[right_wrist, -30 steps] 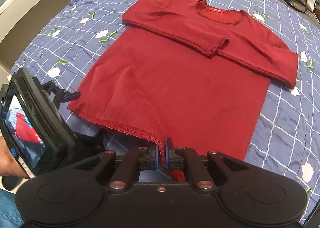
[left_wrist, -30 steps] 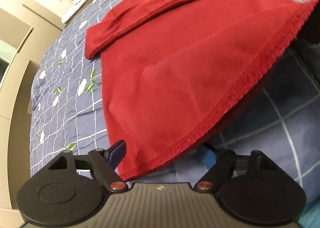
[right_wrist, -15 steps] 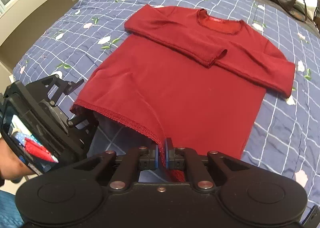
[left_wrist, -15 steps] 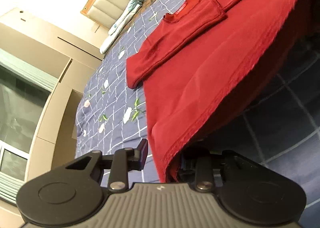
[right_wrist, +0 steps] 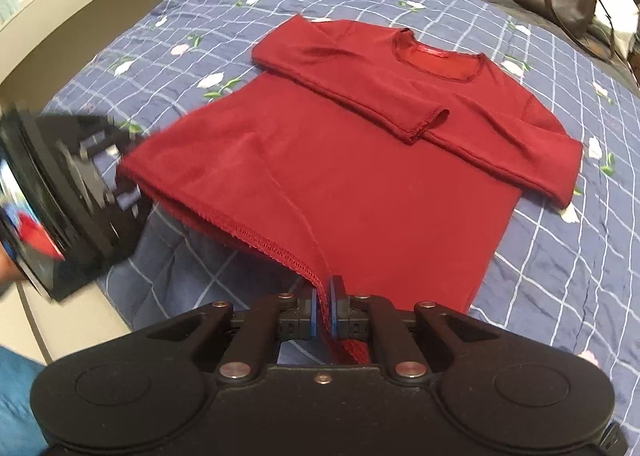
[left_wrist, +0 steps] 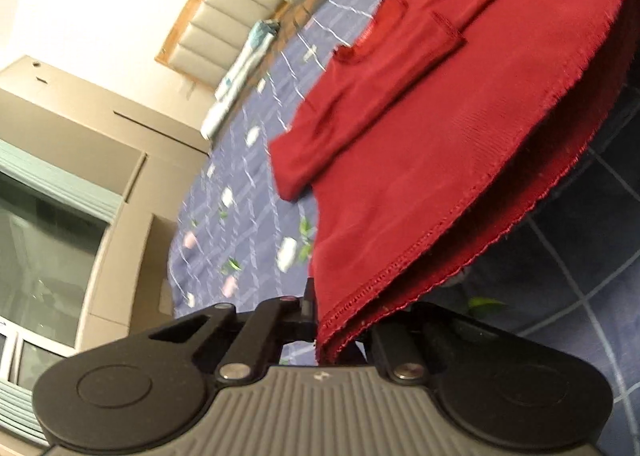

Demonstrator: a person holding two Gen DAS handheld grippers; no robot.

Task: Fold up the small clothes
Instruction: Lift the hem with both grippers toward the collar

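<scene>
A dark red long-sleeved top [right_wrist: 360, 176] lies on the bed with both sleeves folded across its chest. Its bottom hem is lifted off the bedspread at two corners. My right gripper [right_wrist: 325, 308] is shut on the hem's right corner, the cloth pinched between the blue pads. My left gripper [left_wrist: 320, 320] is shut on the left corner of the red top [left_wrist: 420, 160], whose hem hangs out of the jaws. From the right wrist camera the left gripper [right_wrist: 124, 192] shows at the left, blurred, at the hem's far end.
The blue checked bedspread [right_wrist: 200, 28] with flower prints covers the bed. A brown handbag [right_wrist: 556, 2] and a white bag sit at the far right by the headboard [left_wrist: 224, 12]. Beige cabinets [left_wrist: 80, 128] and a window flank the bed's left side.
My left gripper has shut on the hem corner it straddled open a second ago. Both grippers have lifted the hem and carried it forward toward the collar.
</scene>
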